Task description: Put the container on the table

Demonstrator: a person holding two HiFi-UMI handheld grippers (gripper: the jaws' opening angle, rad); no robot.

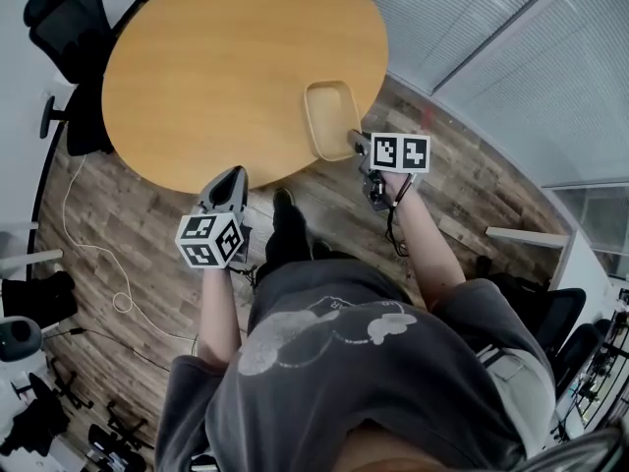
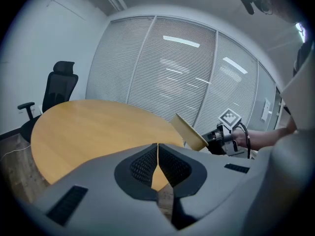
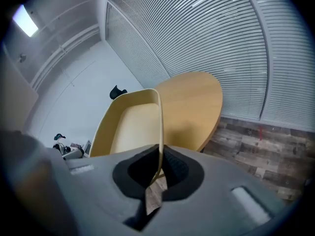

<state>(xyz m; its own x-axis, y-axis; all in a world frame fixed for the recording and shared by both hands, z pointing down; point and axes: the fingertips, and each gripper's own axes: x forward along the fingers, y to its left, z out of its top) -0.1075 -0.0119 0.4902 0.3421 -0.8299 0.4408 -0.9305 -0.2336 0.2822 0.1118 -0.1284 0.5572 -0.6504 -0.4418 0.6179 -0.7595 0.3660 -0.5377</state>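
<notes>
A shallow tan container (image 1: 331, 118) hangs over the near right part of the round wooden table (image 1: 216, 57). My right gripper (image 1: 358, 147) is shut on its near rim. In the right gripper view the container (image 3: 129, 127) stands tilted on edge, its wall pinched between the jaws of the right gripper (image 3: 158, 167), with the table (image 3: 192, 107) behind. My left gripper (image 1: 228, 187) is off the table's near edge, shut and holding nothing. In the left gripper view the left gripper (image 2: 157, 156) has its jaws closed together, and the container (image 2: 188, 132) shows tilted at the right above the table (image 2: 88, 132).
A black office chair (image 1: 69, 28) stands at the table's far left. A white cable (image 1: 93, 254) lies on the wood floor at left. Blinds and glass walls (image 1: 511, 57) run along the right. Dark equipment (image 1: 39, 401) sits at lower left.
</notes>
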